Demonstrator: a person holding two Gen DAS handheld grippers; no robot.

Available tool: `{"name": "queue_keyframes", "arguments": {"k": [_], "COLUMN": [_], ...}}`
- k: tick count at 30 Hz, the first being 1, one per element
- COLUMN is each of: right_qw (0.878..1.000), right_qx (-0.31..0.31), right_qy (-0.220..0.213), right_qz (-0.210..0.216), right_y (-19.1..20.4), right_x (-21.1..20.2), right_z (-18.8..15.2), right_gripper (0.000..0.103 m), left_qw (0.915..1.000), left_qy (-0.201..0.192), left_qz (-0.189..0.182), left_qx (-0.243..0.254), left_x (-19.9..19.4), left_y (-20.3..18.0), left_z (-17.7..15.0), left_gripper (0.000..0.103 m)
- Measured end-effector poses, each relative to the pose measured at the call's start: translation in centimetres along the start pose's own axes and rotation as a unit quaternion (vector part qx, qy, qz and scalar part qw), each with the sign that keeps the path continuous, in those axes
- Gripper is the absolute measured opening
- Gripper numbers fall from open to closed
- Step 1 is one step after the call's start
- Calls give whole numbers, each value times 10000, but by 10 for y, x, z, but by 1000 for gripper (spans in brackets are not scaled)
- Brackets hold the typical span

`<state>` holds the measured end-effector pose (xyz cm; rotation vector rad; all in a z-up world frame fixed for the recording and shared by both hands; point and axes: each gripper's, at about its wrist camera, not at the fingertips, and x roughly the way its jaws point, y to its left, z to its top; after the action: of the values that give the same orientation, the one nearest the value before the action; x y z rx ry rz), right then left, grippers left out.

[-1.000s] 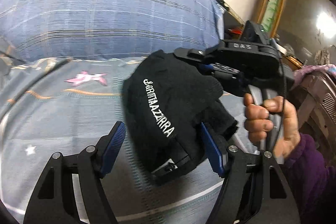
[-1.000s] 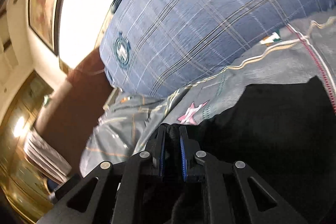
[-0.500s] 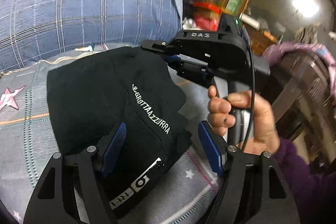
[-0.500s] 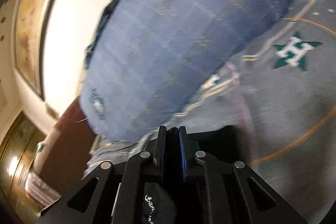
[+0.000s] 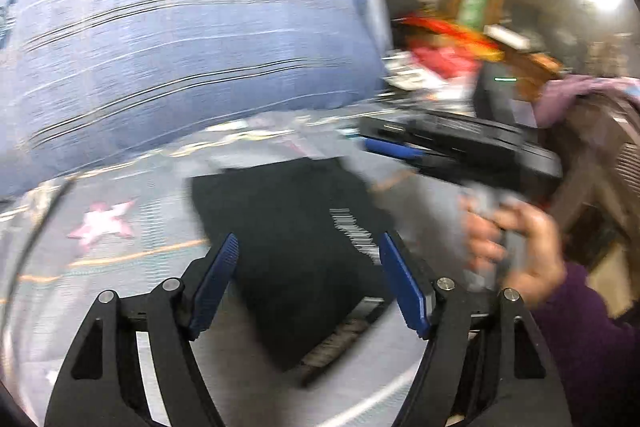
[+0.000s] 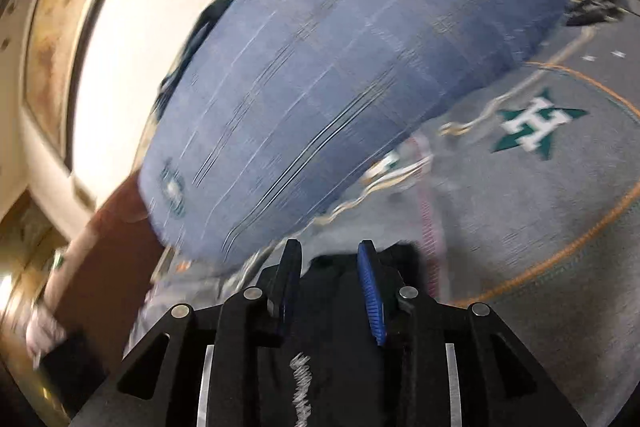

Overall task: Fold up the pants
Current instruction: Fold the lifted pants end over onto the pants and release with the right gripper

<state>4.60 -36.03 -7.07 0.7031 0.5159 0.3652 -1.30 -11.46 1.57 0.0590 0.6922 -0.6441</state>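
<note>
The black pants [image 5: 288,247] lie folded in a flat block on the grey bedspread [image 5: 100,227], white lettering on top. My left gripper [image 5: 308,243] hovers over them, open, its blue pads wide apart and clear of the cloth. My right gripper [image 5: 392,143], held by a hand [image 5: 520,247] in a purple sleeve, sits just past the pants' far right corner. In the right wrist view my right gripper [image 6: 330,247] has its jaws opening. The pants [image 6: 340,307] lie loose below and between them, with neither pad pressing on the fabric. Both views are motion-blurred.
A big blue plaid pillow [image 5: 180,47] fills the head of the bed, also seen in the right wrist view as the pillow [image 6: 340,67]. The bedspread [image 6: 520,207] carries star prints. Red clutter [image 5: 440,47] and dark wooden furniture [image 5: 600,167] stand to the right.
The right gripper carried the bunched pants over and laid them flat on the bedspread, then parted its jaws off the cloth. The left gripper drew back and up, staying open.
</note>
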Motion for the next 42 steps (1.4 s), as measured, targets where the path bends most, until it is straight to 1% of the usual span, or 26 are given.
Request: {"name": "queue_keyframes", "arguments": {"k": [3,5,6,8,10,11,13,14,16,18,21,25,28,29,33,34,36,37,39,40,42], "right_qw": [9979,9968,9967,9955,9947,9944,9923,9918,9924,9915,9915,9922,9923,9924,9904,9891,9847,9824,9804,9816,9840], "right_qx": [-553,-622,-602,-635,-623,-563,-332,-117,150,193,84,64,-338,-498,-701,-800,-1066,-1151,-1115,-1050,-892], "right_qy": [299,457,509,592,664,726,1017,1133,1127,1207,1190,1149,1050,988,1083,1135,1219,1269,1382,1365,1358], "right_qz": [-130,-191,-201,-370,-478,-514,-619,-588,-467,-446,-512,-489,-560,-544,-490,-492,-648,-748,-858,-826,-730], "right_y": [24,32,29,30,25,21,9,-1,-13,-14,-12,-8,7,13,23,27,34,35,29,26,21], "right_x": [16,30,32,45,54,58,75,82,85,86,88,84,71,62,41,37,37,39,46,47,47], "right_z": [-13,-19,-21,-24,-26,-28,-33,-35,-34,-33,-34,-32,-31,-32,-43,-49,-59,-63,-72,-73,-72], "right_gripper": [31,31,31,31,31,29,29,29,28,27,28,30,31,33,33,33,33,31,31,31,31], "left_qw": [9989,9957,9943,9936,9914,9907,9880,9864,9831,9829,9832,9815,9832,9836,9842,9838,9819,9803,9798,9791,9779], "left_qy": [255,514,621,694,866,951,1145,1250,1360,1365,1286,1223,931,862,803,824,960,1048,1075,1069,1069], "left_qz": [356,757,852,859,952,931,934,899,911,929,1192,1218,1435,1464,1463,1485,1553,1602,1581,1612,1680], "left_qx": [-153,-128,-160,-228,-229,-273,-447,-566,-818,-819,-503,-824,-639,-599,-585,-576,-506,-493,-585,-624,-634], "left_x": [21,40,51,59,70,74,87,93,100,98,96,79,51,45,27,28,34,39,46,48,50], "left_y": [11,12,12,15,16,17,23,28,38,37,26,26,19,17,15,16,16,17,23,24,24], "left_z": [0,-2,-2,-4,-6,-7,-8,-10,-12,-14,-14,-12,-12,-14,-26,-29,-33,-37,-41,-42,-42], "left_gripper": [73,73,73,73,74,74,76,78,91,92,95,94,94,94,94,94,94,94,96,100,102]}}
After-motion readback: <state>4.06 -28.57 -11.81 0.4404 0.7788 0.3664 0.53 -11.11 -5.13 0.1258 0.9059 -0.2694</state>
